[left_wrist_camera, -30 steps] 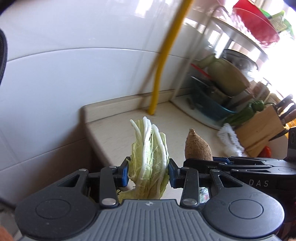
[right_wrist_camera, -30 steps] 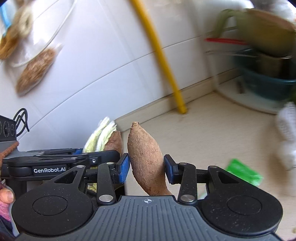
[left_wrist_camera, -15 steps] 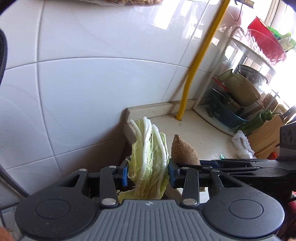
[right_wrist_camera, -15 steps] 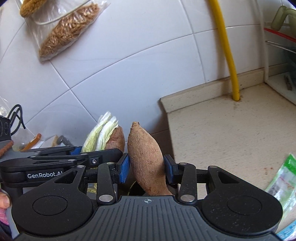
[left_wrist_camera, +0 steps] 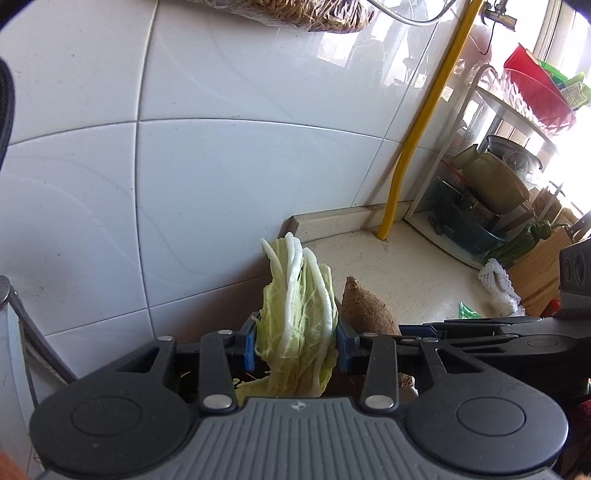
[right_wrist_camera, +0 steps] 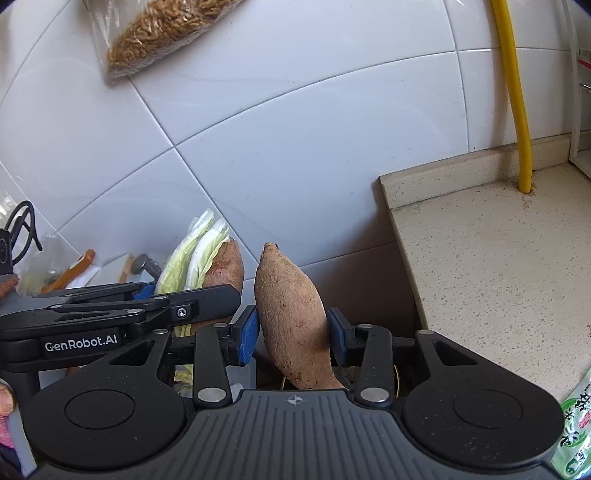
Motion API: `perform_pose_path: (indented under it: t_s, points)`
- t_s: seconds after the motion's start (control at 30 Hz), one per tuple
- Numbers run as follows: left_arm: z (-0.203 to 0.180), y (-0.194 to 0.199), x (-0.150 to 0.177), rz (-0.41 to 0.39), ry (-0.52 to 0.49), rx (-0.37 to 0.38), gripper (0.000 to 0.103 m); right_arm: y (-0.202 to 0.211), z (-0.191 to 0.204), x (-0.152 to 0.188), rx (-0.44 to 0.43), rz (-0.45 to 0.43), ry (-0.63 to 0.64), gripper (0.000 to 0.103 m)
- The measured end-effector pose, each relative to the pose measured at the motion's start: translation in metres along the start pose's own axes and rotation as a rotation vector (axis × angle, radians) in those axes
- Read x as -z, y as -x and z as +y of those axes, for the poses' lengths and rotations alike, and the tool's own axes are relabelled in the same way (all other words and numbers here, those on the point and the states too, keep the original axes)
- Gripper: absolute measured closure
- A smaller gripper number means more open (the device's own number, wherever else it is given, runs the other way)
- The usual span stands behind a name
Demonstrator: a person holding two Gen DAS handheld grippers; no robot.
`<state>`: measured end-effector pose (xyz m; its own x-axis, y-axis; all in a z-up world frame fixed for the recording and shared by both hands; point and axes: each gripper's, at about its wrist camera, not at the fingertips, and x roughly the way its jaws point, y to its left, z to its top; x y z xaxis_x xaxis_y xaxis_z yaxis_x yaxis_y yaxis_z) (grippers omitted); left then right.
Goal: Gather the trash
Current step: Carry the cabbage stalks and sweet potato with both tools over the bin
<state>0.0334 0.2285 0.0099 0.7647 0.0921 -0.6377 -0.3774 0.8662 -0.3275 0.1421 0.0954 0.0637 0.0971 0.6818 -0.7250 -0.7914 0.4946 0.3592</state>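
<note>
My left gripper [left_wrist_camera: 295, 343] is shut on a bunch of pale green cabbage leaves [left_wrist_camera: 297, 295], which stand upright between its blue pads. My right gripper [right_wrist_camera: 291, 332] is shut on a brown sweet potato [right_wrist_camera: 291, 306], held point up. The two grippers sit side by side, just past the left end of the beige counter [right_wrist_camera: 498, 258], in front of the white tiled wall. In the left wrist view the sweet potato [left_wrist_camera: 365, 310] shows just right of the cabbage. In the right wrist view a second, redder tuber [right_wrist_camera: 227, 269] shows against the cabbage [right_wrist_camera: 195, 251]; what holds it is hidden.
A yellow pipe [left_wrist_camera: 417, 147] rises from the counter's back corner. A dish rack with pots [left_wrist_camera: 480, 192], a white foam net [left_wrist_camera: 496, 280] and a wooden block [left_wrist_camera: 543, 266] stand farther right. A green packet [right_wrist_camera: 576, 424] lies on the counter. A bag of grain [right_wrist_camera: 159, 33] hangs on the wall.
Both grippers have moved left together, from above the counter to past its left end. The counter and pipe have slid right in both views. Both grips are unchanged.
</note>
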Motion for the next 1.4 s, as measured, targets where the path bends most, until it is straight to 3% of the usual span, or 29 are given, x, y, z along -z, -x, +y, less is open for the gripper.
perform_pose_path:
  t_s: [0.63, 1.4]
  points:
    - [0.037, -0.003, 0.014, 0.063, -0.018, -0.006, 0.066, -0.033, 0.022, 0.020, 0.022, 0.058, -0.039, 0.055]
    - [0.046, -0.032, 0.016, 0.124, -0.041, -0.037, 0.066, -0.063, 0.013, 0.031, 0.050, 0.105, -0.092, 0.055]
